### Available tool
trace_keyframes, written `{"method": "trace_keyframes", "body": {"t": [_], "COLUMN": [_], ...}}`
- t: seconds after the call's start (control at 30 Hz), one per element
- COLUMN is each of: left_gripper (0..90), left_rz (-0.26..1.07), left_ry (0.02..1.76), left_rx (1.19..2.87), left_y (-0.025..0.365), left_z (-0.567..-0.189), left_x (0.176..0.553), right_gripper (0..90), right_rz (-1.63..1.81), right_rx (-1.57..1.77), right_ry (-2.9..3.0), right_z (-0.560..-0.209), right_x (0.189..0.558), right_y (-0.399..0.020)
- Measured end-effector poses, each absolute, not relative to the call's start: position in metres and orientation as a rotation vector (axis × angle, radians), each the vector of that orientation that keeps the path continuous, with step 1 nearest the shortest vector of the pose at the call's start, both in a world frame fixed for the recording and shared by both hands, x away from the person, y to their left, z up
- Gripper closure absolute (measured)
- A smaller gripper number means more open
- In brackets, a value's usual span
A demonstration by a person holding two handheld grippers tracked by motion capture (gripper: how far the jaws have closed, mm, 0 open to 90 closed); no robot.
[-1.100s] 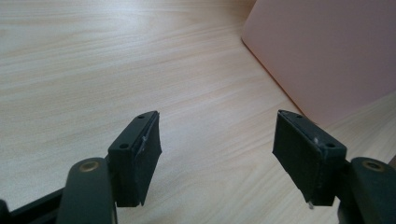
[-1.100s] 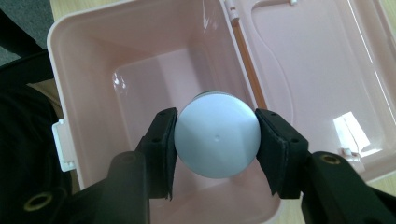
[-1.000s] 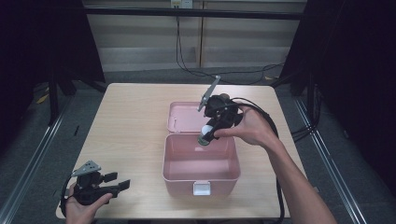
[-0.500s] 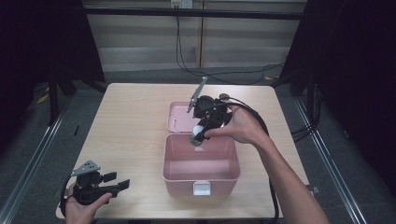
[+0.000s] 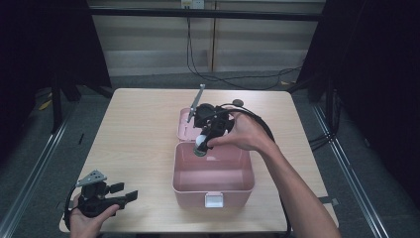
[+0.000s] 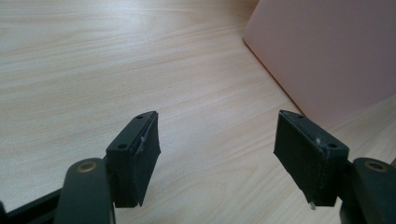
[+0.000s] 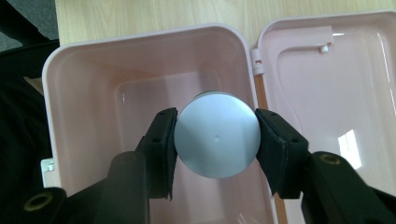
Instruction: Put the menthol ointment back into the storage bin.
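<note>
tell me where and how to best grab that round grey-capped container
Grip the grey-capped container across its round sides just under the flat cap, coming from above. The body is cylindrical, so two opposite points on the curve give the pads an even seat. The right gripper holds it exactly so, jaws either side, over the open pink box.

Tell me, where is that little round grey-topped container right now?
The round container is clamped in the right gripper, hanging over the open pink box near its back wall, just in front of the lid.
</note>
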State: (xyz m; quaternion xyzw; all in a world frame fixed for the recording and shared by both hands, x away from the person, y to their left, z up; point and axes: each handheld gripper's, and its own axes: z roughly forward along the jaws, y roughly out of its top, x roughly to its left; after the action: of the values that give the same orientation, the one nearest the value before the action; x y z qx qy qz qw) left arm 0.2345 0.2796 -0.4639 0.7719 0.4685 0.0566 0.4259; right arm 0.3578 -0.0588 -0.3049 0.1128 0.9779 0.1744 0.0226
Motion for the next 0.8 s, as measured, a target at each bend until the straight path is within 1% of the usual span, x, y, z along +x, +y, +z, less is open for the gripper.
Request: {"method": "trace_keyframes", "body": {"t": [0.8], "left_gripper": [31.8], "left_rz": [0.14], "left_ry": [1.162], "left_rx": [1.922], "left_y": [0.28], "left_z": [-0.463], "left_x": [0.234], "right_gripper": [51.1], "right_rz": [0.487], "right_rx": [0.217], "right_ry": [3.063], "right_z": [-0.324], "right_x": [0.358], "right_y": [-0.029]}}
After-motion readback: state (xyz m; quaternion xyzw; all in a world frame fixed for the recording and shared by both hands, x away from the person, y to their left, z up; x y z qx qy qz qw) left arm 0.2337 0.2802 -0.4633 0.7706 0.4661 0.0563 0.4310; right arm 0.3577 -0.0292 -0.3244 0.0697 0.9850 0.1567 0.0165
